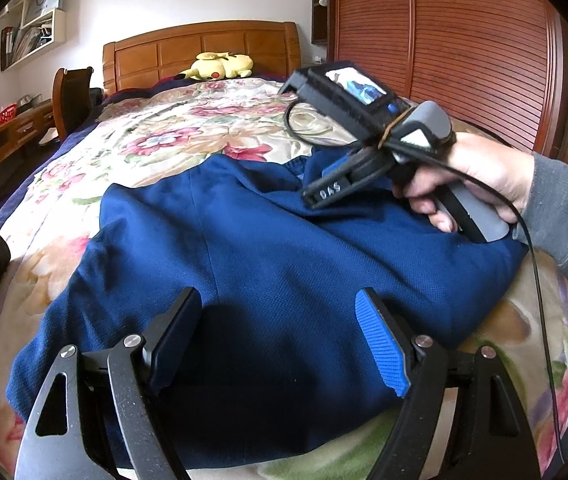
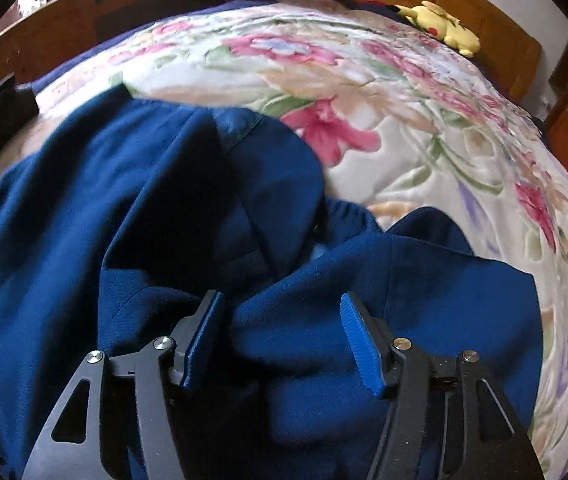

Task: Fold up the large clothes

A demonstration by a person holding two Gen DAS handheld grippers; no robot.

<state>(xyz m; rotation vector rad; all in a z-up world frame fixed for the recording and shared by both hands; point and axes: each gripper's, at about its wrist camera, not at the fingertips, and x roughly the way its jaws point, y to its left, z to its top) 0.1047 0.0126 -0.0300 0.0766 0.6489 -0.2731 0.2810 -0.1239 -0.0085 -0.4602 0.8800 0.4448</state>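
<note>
A wooden bed covered by a cream quilted spread with pink flowers (image 1: pixel 188 136) fills both views; its panelled headboard (image 1: pixel 200 52) stands at the far end. A large navy-blue knitted garment (image 1: pixel 244 248) lies across the near part of the spread, partly folded, with a rumpled ridge and a ribbed edge showing toward its far right in the right wrist view (image 2: pixel 244 208). Judged by its drape, the fabric is soft, limp and fairly light; it should slide little on the quilt but sag wherever it is unsupported, so an outer edge or corner appears the best place to take hold. The left gripper (image 1: pixel 284 344) hovers over the garment's near edge, fingers spread wide and holding nothing. The right gripper (image 2: pixel 280 336), seen from the left wrist at the far right in the person's right hand (image 1: pixel 476 184), likewise stands parted, just above a raised fold, cloth between its pads (image 2: pixel 360 344) but not pinched. A yellow plush toy (image 1: pixel 220 66) rests against the headboard. At the far left, a white wall shelf (image 1: pixel 40 28) holds upright books or folders, and a small red basket (image 1: pixel 4 114) sits on a wooden desk; its contents cannot be made out.
</note>
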